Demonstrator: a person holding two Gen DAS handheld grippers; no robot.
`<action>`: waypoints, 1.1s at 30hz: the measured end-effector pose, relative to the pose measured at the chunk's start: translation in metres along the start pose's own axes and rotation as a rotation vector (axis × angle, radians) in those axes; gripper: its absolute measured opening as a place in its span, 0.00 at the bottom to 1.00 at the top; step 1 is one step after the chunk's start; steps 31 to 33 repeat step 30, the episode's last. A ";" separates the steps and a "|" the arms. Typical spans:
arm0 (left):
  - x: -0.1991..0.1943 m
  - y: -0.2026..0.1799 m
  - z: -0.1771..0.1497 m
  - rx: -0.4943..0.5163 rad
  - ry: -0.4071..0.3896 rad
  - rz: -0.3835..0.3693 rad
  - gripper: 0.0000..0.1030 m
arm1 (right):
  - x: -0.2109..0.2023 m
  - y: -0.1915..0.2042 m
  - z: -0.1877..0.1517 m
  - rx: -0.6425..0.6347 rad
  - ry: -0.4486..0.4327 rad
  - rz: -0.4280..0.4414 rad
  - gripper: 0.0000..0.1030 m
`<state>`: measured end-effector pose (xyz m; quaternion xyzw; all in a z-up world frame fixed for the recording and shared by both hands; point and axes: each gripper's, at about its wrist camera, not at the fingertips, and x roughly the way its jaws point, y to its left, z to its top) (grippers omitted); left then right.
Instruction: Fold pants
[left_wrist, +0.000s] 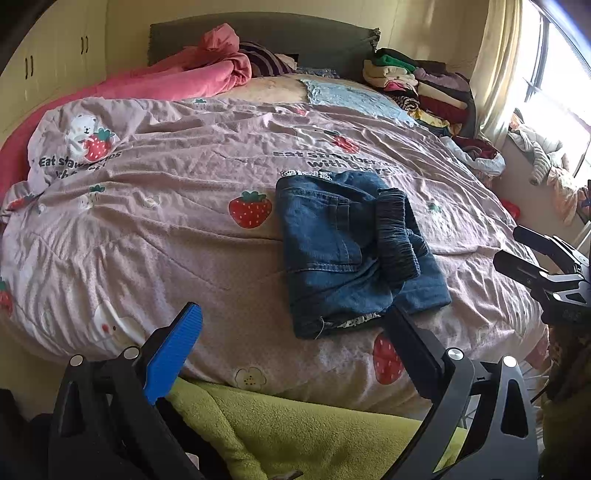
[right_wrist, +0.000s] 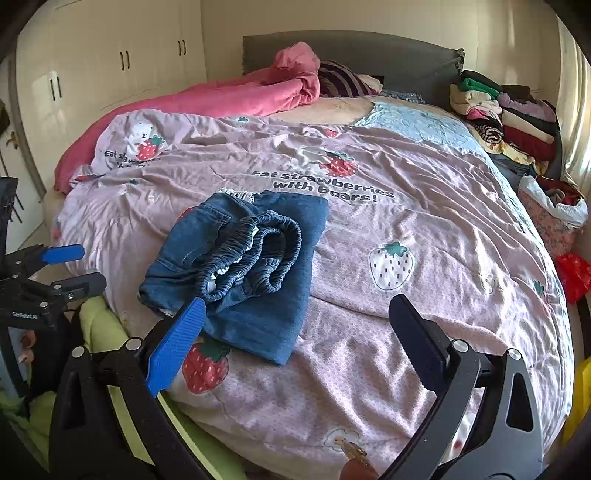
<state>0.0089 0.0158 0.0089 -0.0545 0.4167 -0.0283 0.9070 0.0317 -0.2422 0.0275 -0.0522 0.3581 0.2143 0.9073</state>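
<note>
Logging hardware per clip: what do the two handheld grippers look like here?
The left gripper and right gripper match: black angular frames with silver pivot bolts, one ribbed blue pad facing one plain black pad. Small white lettering marks the left frame in the right wrist view.

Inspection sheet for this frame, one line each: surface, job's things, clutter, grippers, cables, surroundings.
Surface: bed with a wrinkled pink strawberry-print duvet.
Job's things: blue denim pants lie folded into a compact bundle near the bed's front edge, elastic waistband on top.
Clutter: stack of folded clothes at the far right corner by the headboard; pink blanket bunched along the far left; green fleece below the front edge.
Grippers: left gripper open, holding nothing; right gripper open, holding nothing; both are drawn back at the front edge.
Cables: nothing seen.
Surroundings: white wardrobe at left, curtained window at right.
</note>
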 end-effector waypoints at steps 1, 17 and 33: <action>0.000 0.000 0.000 0.001 0.001 0.000 0.96 | 0.001 -0.001 0.000 -0.001 0.001 0.000 0.91; 0.010 0.014 0.002 -0.020 0.042 0.038 0.96 | 0.010 -0.014 -0.004 0.011 0.017 -0.044 0.91; 0.090 0.172 0.072 -0.219 0.089 0.312 0.96 | 0.044 -0.176 0.002 0.230 0.034 -0.343 0.91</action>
